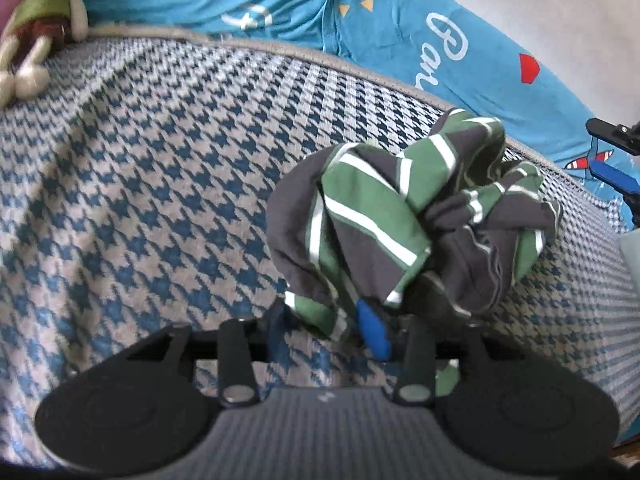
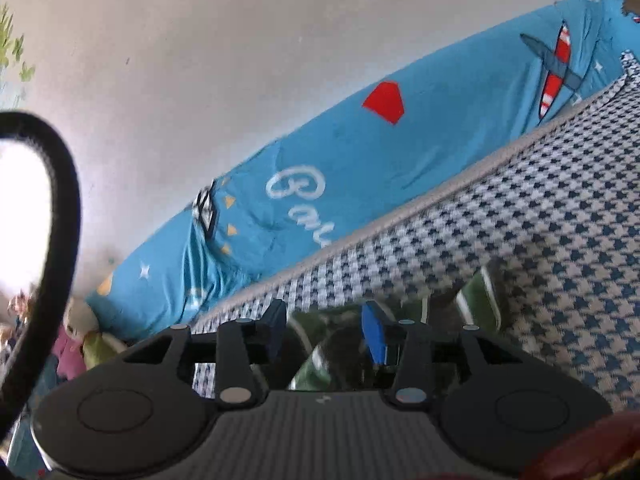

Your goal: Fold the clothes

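Two tongs [image 1: 326,326], one crumpled striped garment [image 1: 408,216]

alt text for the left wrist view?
A crumpled green, grey and white striped garment lies on a blue houndstooth blanket, its near edge between the left gripper's parted jaws. A stuffed toy lies far left.
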{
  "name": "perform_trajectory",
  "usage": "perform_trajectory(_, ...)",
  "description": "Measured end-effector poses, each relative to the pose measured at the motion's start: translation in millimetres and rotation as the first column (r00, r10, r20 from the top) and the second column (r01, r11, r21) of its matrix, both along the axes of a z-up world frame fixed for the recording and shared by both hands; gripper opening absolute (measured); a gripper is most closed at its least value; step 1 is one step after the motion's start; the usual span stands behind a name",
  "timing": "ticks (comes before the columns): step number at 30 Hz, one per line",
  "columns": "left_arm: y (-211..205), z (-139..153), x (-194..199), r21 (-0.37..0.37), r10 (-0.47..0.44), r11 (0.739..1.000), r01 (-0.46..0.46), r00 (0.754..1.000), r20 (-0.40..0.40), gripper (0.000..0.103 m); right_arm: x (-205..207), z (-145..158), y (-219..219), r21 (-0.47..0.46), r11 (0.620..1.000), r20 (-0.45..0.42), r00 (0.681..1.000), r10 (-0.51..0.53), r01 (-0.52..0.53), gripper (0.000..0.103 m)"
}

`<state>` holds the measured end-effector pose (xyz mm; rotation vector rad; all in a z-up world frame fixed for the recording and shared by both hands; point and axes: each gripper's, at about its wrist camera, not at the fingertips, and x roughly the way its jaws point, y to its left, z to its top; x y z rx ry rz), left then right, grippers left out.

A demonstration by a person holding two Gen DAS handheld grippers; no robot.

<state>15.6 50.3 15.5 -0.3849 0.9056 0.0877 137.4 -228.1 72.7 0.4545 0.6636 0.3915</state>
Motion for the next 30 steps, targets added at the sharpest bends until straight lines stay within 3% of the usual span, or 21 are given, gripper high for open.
perform_trajectory(8,-15.0,20.4,-19.1,0.07,-0.046,0.997,0.036,0.988,0.147,0.061,6.0,-31.6,28.2,-0.071,0.991,-0.136,0.985,0.104,-0.114,0.051)
perform_trajectory(11,-17.0,22.8,-11.7,0.058,-0.065,0.997,0.055,0.982,0.175,0.07,12.3,-43.5,36.8,-0.046,0.988,-0.189,0.973,0.134,-0.145,0.052)
perform_trajectory(15,-23.3,24.0,-8.5,0.052,-0.097,0.995,0.088,0.976,0.196,0.075,18.5,-54.1,45.9,-0.044,0.988,-0.209,0.968,0.138,-0.151,0.052)
perform_trajectory(17,-27.2,24.3,-6.9,0.053,-0.117,0.993,0.108,0.972,0.204,0.078,19.1,-54.1,48.7,-0.04,0.986,-0.19,0.97,0.153,-0.163,0.042)
perform_trajectory(18,-29.7,24.6,-6.2,0.057,-0.127,0.991,0.118,0.969,0.209,0.084,18.8,-52.8,49.7,-0.032,0.985,-0.177,0.971,0.164,-0.172,0.027)
perform_trajectory(19,-32.8,25.3,-4.8,0.067,-0.139,0.99,0.127,0.966,0.216,0.086,18.5,-51.5,50.8,-0.025,0.983,-0.163,0.971,0.175,-0.181,0.019)
perform_trajectory(24,-46.9,30.2,2.1,0.115,-0.192,0.979,0.168,0.949,0.25,0.097,16.0,-39.9,55.4,0.023,0.972,-0.087,0.968,0.235,-0.234,0.013)
perform_trajectory(27,-51.8,36.0,6.6,0.131,-0.216,0.974,0.186,0.938,0.271,0.097,15.2,-28.5,56.7,0.095,0.951,-0.024,0.954,0.299,-0.295,0.012)
perform_trajectory(30,-53.5,41.3,10.6,0.142,-0.234,0.97,0.199,0.927,0.294,0.101,9.3,-16.1,63.0,0.09,0.933,0.047,0.938,0.344,-0.347,0.012)
